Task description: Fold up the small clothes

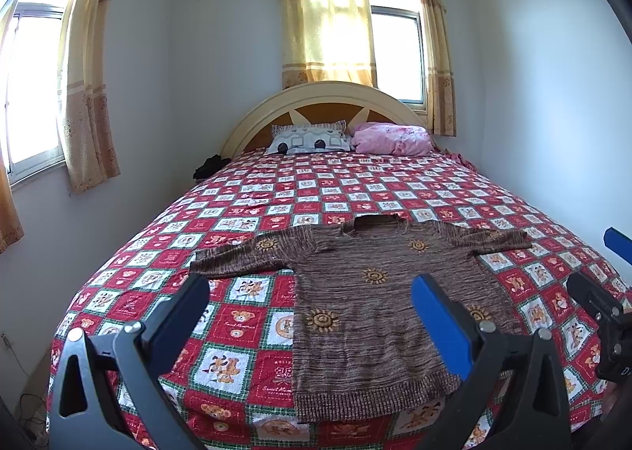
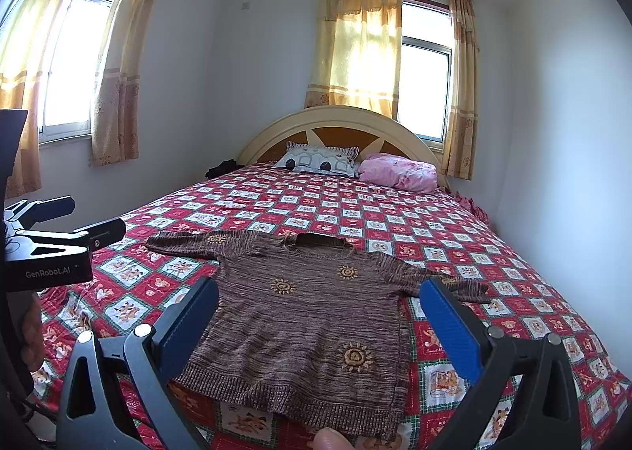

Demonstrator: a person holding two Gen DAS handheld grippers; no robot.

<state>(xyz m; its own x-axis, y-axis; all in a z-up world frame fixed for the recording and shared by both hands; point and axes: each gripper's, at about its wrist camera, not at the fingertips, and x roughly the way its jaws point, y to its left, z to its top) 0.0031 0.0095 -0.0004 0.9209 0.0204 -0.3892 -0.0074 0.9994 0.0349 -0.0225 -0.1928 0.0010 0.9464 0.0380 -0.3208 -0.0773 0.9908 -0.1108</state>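
1. Left wrist view: the left gripper [image 1: 310,294] is held above the near end of the bed, its two fingers spread wide with nothing between them. One dark finger [image 1: 185,308] sits over the bedspread to the left of the sweater; the blue-faced one overlaps the garment's lower right part.
2. The brown knit sweater [image 1: 367,292] lies flat on the red-and-white checked bedspread [image 1: 355,189], hem toward the camera, neck toward the headboard [image 1: 328,98], both sleeves stretched out sideways. Orange sun motifs dot its front.
3. Right wrist view: the right gripper [image 2: 319,302] also hangs over the near edge with its fingers wide apart and empty — the sweater [image 2: 304,315] shows between them and beyond, not touched by either.
4. In that view the left gripper [image 2: 85,219] appears at the left edge, apart from the sweater's left sleeve.
5. Two pillows — a grey-patterned pillow [image 1: 310,140] and a pink pillow [image 1: 391,138] — rest against the headboard, well apart from the sweater.
6. Hard to make out: a dark heap [image 1: 209,165] beside the bed's far left corner cannot be identified; the right gripper is cut off by the right edge of the left wrist view; a blurred fingertip [image 2: 330,440] pokes in at the bottom of the right wrist view.
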